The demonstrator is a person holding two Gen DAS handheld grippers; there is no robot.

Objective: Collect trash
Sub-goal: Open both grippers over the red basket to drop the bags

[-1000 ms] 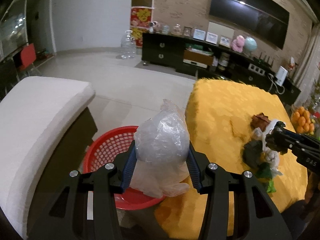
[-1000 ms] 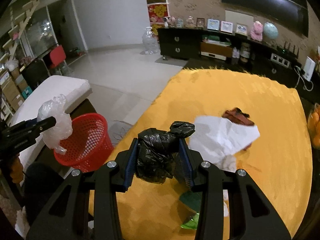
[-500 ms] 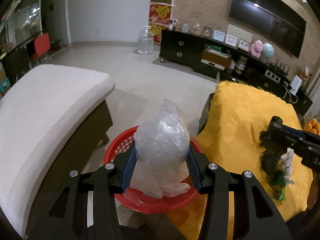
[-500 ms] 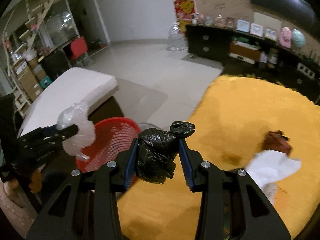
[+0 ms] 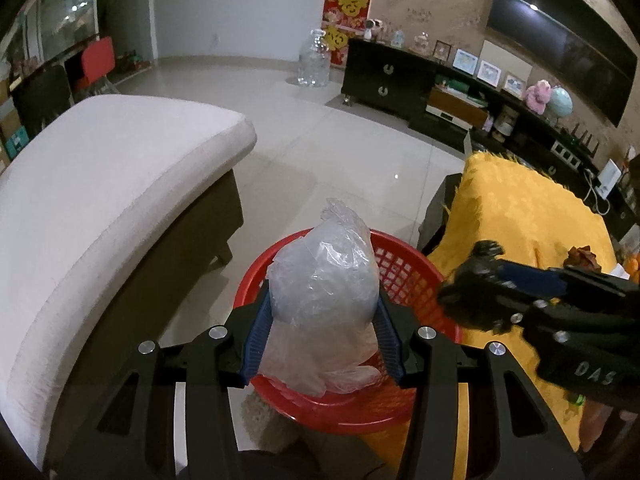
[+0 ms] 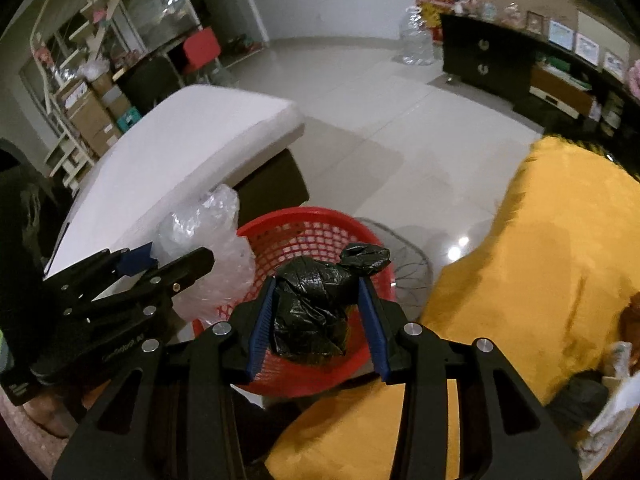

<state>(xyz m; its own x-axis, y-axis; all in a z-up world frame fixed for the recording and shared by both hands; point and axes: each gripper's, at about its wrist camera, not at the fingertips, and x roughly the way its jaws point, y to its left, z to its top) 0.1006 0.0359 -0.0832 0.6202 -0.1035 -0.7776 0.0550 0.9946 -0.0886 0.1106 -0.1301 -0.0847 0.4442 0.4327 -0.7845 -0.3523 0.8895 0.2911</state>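
My left gripper (image 5: 322, 336) is shut on a crumpled clear plastic bag (image 5: 324, 280) and holds it above the red mesh basket (image 5: 416, 276) on the floor. My right gripper (image 6: 316, 320) is shut on a balled black plastic bag (image 6: 316, 304) and holds it over the same basket (image 6: 308, 228). In the left wrist view the right gripper (image 5: 476, 288) sits at the basket's right rim. In the right wrist view the left gripper (image 6: 176, 264) with the clear bag (image 6: 204, 240) sits at the basket's left rim.
A yellow-covered table (image 5: 520, 224) stands right of the basket, with brown and white trash (image 6: 624, 356) on it. A white cushioned bench (image 5: 100, 184) stands to the left. A black TV cabinet (image 5: 420, 84) lines the far wall. Tiled floor lies beyond.
Both grippers moved left from over the yellow table to over the red basket, each still holding its bag. The right gripper now sits close beside the left one.
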